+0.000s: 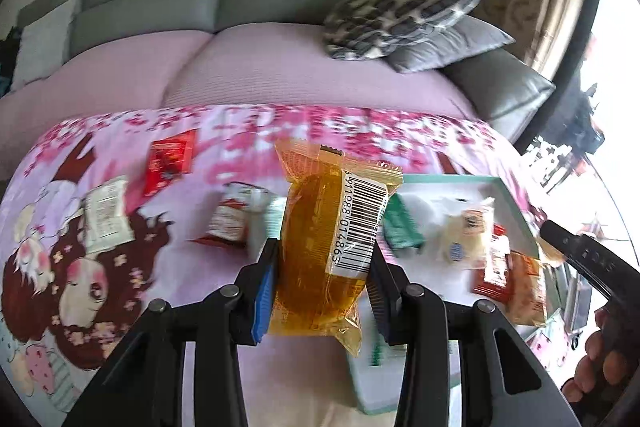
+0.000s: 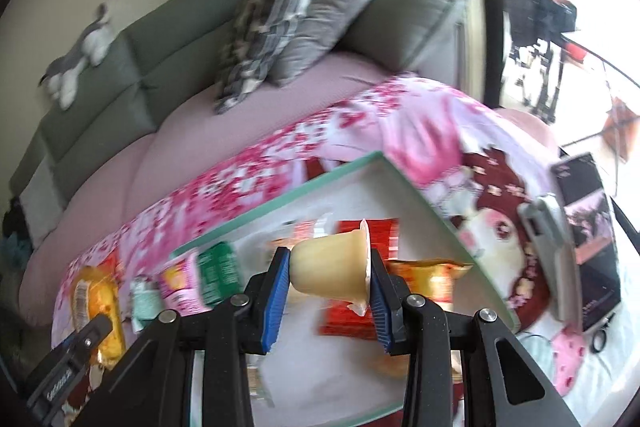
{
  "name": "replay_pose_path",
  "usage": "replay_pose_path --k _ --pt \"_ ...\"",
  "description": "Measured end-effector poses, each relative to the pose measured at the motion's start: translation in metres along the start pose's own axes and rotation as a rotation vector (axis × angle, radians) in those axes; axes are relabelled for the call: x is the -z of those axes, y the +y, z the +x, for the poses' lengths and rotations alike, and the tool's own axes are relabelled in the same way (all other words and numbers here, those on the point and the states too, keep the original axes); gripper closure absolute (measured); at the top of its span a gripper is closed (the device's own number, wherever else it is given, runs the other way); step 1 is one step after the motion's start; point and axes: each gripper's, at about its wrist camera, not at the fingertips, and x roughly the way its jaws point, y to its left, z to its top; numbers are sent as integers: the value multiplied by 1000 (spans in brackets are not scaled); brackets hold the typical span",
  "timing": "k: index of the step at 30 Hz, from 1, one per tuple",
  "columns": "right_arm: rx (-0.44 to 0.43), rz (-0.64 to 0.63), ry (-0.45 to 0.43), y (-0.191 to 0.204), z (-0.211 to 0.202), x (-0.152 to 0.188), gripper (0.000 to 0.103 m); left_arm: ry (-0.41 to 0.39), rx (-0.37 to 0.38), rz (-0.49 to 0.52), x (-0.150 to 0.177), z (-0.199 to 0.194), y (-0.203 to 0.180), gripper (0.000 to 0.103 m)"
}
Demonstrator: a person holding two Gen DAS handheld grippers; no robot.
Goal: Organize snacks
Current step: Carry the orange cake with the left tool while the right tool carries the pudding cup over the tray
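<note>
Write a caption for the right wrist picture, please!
Right gripper fingers squeezing a jelly cup above the snack tray.

Black linkage arms, silver pivot screws (image 1: pixel 232 291) — blue-padded jaws.

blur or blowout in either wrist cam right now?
Left wrist: the orange packet in the left claw is sharp, its barcode readable; the snacks on the cloth behind are smeared and the window is blown out. Right wrist: the pudding cup in the right claw is crisp; the tray and sofa streak, and the window glares white.
</note>
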Motion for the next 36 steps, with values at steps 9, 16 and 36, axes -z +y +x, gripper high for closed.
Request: replay_pose_path --k 9,16,36 --pt "17 13 42 -12 11 1 64 13 43 124 4 20 -54 61" --pt "29 6 70 -12 21 5 63 62 51 144 11 39 -66 61" --pt "55 -15 117 -8 31 10 63 90 79 120 13 47 -66 57"
